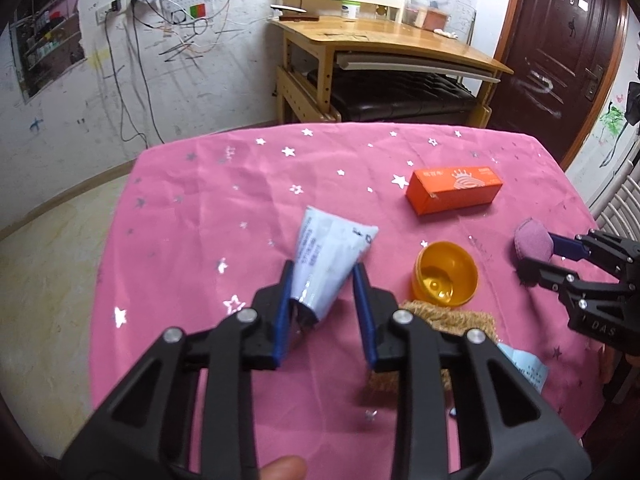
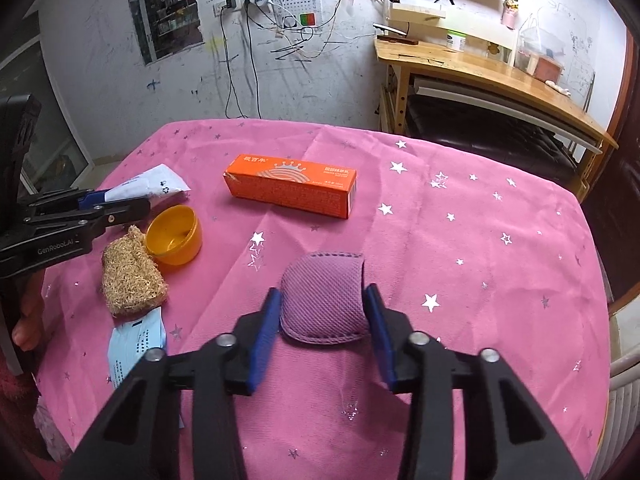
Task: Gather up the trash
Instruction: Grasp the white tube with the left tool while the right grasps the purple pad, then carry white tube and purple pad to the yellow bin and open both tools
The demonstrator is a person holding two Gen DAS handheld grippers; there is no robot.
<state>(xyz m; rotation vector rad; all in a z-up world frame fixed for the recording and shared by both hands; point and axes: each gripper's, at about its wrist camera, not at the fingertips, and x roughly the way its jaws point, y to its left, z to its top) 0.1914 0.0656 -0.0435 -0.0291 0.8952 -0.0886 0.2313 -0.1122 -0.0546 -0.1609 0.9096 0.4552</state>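
Observation:
My left gripper (image 1: 322,270) is shut on a crumpled white plastic wrapper (image 1: 328,264), which fans out past its blue fingers; the same wrapper shows in the right wrist view (image 2: 154,184). My right gripper (image 2: 322,294) is shut on a purple mesh pad (image 2: 322,300); the pad also shows in the left wrist view (image 1: 534,242). On the pink star cloth lie an orange box (image 2: 292,190), an orange round cup (image 2: 174,234), a straw-coloured scrubber (image 2: 130,276) and a pale blue printed paper (image 2: 136,348).
The pink table (image 2: 480,280) fills the foreground. A wooden desk (image 1: 384,40) with a dark bench beneath stands beyond it, a brown door (image 1: 560,52) at the right. Cables hang on the scribbled wall (image 2: 256,60).

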